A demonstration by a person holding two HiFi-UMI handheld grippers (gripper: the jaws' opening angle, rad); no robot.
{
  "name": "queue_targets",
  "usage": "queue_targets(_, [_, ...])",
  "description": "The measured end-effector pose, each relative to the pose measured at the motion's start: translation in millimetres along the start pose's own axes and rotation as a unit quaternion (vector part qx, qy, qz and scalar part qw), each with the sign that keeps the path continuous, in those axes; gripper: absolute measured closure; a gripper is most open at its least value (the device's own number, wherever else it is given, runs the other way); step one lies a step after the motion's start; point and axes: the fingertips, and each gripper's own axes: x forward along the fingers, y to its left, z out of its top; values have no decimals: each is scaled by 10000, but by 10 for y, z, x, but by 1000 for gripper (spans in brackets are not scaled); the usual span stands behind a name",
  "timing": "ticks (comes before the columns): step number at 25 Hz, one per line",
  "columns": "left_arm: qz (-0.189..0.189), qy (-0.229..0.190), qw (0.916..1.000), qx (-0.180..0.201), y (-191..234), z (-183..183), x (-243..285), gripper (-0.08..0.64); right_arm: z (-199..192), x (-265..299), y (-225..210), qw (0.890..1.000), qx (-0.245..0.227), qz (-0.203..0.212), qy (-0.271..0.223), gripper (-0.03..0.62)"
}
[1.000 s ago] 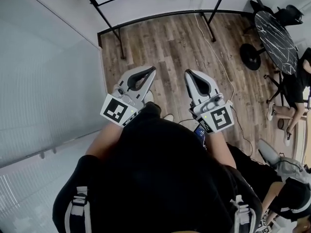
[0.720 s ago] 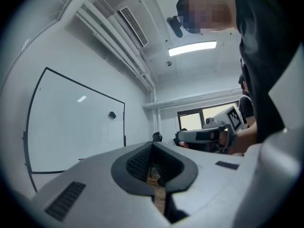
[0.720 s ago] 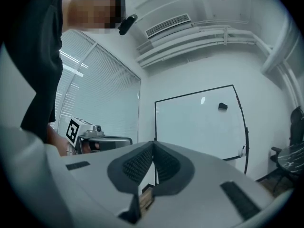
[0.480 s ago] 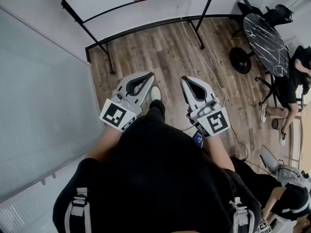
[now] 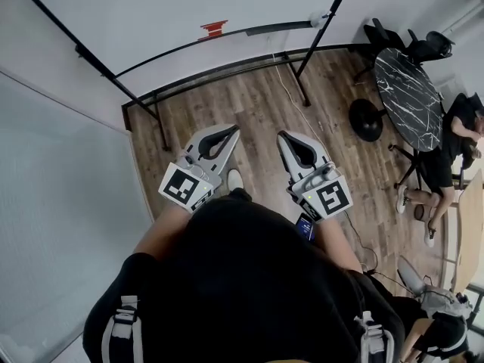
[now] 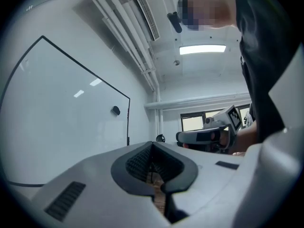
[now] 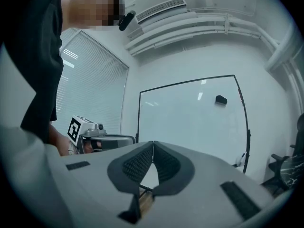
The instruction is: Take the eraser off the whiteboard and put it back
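Observation:
The whiteboard (image 5: 151, 6) stands ahead on a black frame, over a wood floor. A small black eraser (image 7: 221, 99) sticks high on the board's right side in the right gripper view. In the left gripper view the eraser (image 6: 116, 110) shows near the board's right edge. My left gripper (image 5: 231, 129) and right gripper (image 5: 281, 136) are held side by side in front of my body, pointing level at the board and well short of it. Both are shut with nothing between the pads.
A frosted glass wall (image 5: 60, 203) runs along the left. A round dark marble table (image 5: 412, 89) with chairs and a seated person (image 5: 454, 138) are at the right. A cable (image 5: 302, 104) crosses the floor. A red item (image 5: 214, 29) sits on the board's rail.
The whiteboard and its stand have come closer and lower in the head view as I moved forward. Both grippers stay shut and side by side.

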Motion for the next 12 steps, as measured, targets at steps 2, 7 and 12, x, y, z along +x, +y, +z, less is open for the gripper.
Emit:
queue_targets(2, [-49, -30, 10000, -25, 308, -12, 204, 557, 38, 311, -208, 10000, -41, 38, -22, 589])
queue_targets(7, [-101, -74, 9999, -41, 1025, -21, 673, 557, 29, 958, -748, 9999, -58, -90, 70, 589])
queue_targets(12, [-181, -49, 9998, -33, 1495, -57, 1036, 557, -34, 1362, -1171, 9995, -35, -249, 206, 589])
